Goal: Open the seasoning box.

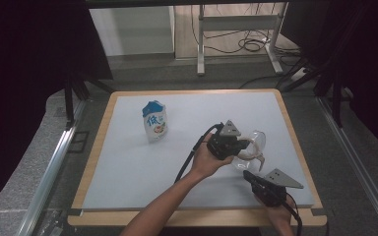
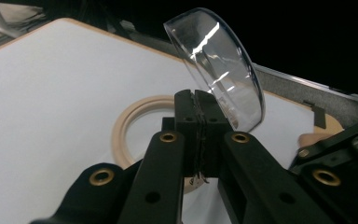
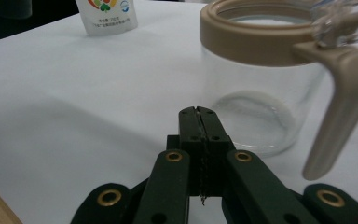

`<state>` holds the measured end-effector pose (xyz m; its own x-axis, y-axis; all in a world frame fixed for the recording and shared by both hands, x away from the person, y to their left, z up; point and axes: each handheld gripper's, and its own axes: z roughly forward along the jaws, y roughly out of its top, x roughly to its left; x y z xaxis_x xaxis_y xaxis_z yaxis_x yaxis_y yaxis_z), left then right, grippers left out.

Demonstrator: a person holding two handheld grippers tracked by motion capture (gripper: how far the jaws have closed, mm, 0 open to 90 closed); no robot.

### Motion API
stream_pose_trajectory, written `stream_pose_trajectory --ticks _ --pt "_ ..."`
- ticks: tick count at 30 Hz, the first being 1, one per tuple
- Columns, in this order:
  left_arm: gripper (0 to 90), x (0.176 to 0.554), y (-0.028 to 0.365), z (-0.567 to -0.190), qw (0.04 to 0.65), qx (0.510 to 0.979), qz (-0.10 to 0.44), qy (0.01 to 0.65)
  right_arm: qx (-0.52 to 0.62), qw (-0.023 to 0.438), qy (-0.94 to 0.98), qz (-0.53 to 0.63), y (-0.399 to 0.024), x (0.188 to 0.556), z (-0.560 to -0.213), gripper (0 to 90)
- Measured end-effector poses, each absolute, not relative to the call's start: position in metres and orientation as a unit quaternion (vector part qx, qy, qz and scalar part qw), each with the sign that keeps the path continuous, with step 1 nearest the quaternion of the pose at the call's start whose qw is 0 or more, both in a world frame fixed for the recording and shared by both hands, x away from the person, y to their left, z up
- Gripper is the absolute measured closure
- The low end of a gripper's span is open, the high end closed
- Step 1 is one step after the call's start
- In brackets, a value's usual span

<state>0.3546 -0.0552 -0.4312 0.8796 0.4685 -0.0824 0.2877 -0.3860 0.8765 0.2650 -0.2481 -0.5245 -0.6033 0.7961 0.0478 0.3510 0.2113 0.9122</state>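
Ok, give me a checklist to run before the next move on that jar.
1. Lid swung up off the rim: ok.
2. Jar upright on the table: ok.
3. Left tool shut, nothing between its jaws: ok.
4. Right tool shut, short of the jar: ok.
5. Left tool touching the lid: cannot tell.
6. Milk pouch standing apart from the jar: ok.

Table: wood-edged top under a white sheet. Resting on it: a blue-capped pouch, upright at left of centre, and a clear jug with tan rim at right, well apart.
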Motion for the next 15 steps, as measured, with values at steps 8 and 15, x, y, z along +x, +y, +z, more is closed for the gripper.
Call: stream_pose_trajectory --ticks 8,15 --pt "87.4 0.345 -0.067 -0.428 0.504 0.834 0.091 0.206 0.386 0.219 0.747 0.495 -0.248 0.265 -0.527 89.1" --pt "83.2 0.347 -0.046 -0.428 0.513 0.823 0.098 0.223 0.381 0.22 0.75 0.494 -0.244 0.264 -0.529 86.7"
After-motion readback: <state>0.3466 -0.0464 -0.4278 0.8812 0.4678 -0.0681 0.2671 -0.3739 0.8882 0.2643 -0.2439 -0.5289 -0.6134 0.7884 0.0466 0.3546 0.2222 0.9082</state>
